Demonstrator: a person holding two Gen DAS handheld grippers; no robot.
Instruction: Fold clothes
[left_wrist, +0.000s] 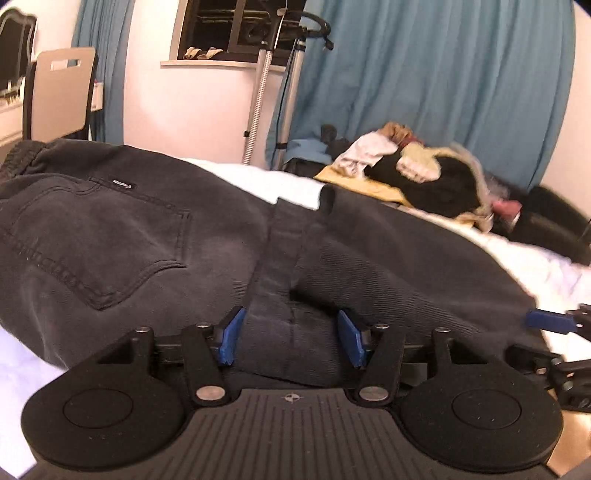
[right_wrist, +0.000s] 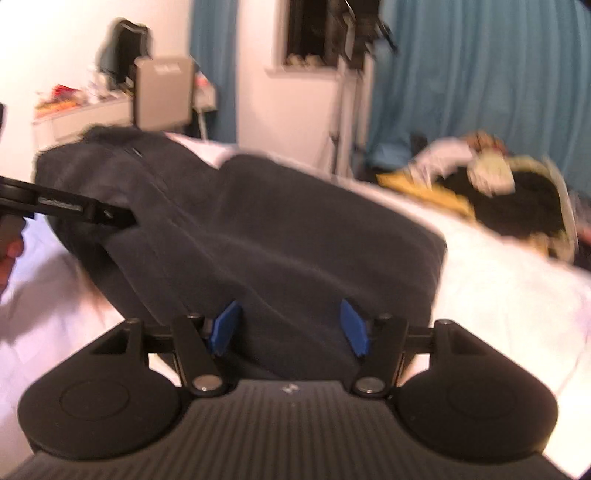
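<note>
Your left gripper (left_wrist: 291, 338) partly spread with a fold of the dark trousers (left_wrist: 129, 236) between its blue pads, on the white bed (left_wrist: 517, 266), your right gripper (right_wrist: 288, 328) likewise straddling the trousers' near edge, grip unclear through blur

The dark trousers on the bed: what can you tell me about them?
The trousers are faded black, of thick cotton-like cloth, with a stitched back pocket bearing a small label and a gathered waistband. They lie folded and rumpled on the white bed. The left gripper and right gripper each straddle their near edge.
</note>
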